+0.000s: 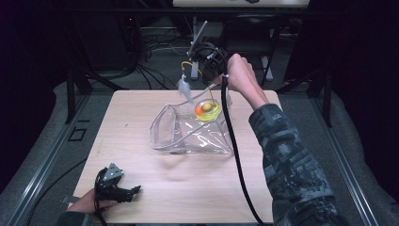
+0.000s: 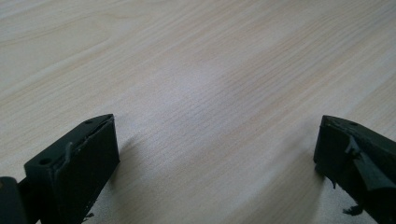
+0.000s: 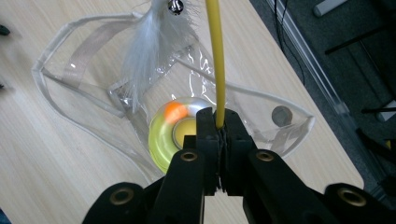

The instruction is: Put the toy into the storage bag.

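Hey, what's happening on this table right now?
A person is working with two hand-held grippers. The right gripper is shut on a thin yellow wand that has a white feather at its end, holding it above the open clear plastic bag. A yellow ring toy sits at the bag's mouth. The left gripper rests open on the wooden table, holding nothing.

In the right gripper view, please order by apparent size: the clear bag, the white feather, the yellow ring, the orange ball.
1. clear bag
2. white feather, though it is nearer the camera, so unsure
3. yellow ring
4. orange ball
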The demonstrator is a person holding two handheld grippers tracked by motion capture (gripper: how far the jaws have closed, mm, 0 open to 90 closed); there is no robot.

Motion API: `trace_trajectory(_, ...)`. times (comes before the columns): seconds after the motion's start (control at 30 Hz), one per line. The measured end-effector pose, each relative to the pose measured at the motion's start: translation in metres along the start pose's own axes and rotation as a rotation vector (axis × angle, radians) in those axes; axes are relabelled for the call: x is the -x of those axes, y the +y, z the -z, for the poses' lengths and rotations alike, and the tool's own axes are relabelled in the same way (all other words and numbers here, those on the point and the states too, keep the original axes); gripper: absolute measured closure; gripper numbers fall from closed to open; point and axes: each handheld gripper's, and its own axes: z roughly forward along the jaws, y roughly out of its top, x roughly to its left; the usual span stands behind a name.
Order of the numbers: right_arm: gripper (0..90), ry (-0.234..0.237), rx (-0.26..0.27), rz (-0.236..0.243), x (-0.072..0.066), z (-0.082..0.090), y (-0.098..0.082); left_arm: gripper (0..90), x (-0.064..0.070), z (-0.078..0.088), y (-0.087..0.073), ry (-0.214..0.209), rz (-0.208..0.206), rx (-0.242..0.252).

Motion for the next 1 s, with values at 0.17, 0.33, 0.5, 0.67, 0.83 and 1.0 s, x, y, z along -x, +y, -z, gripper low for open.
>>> trace_trajectory(0.17,88.0,0.014,-0.015,-0.002,0.000,-0.008,-0.006,0.0,0.000,0.000,0.000,0.001,0.002,0.001)
trace_trajectory(0.33,88.0,0.032,-0.024,-0.005,0.000,-0.016,-0.016,0.0,0.000,0.000,0.000,0.000,0.002,0.000)
trace_trajectory(0.5,88.0,0.039,-0.033,-0.007,-0.001,-0.022,-0.022,0.0,0.000,0.000,0.000,0.000,0.002,0.000)
trace_trajectory(0.67,88.0,0.050,-0.050,-0.010,-0.003,-0.030,-0.030,0.0,0.000,0.000,0.000,0.000,0.002,0.000)
trace_trajectory(0.83,88.0,0.060,-0.060,-0.013,-0.004,-0.039,-0.038,0.0,0.000,0.000,0.000,0.000,0.001,0.000)
trace_trajectory(1.0,88.0,0.073,-0.081,-0.026,-0.002,-0.051,-0.046,0.0,0.000,0.000,0.000,0.000,0.002,0.000)
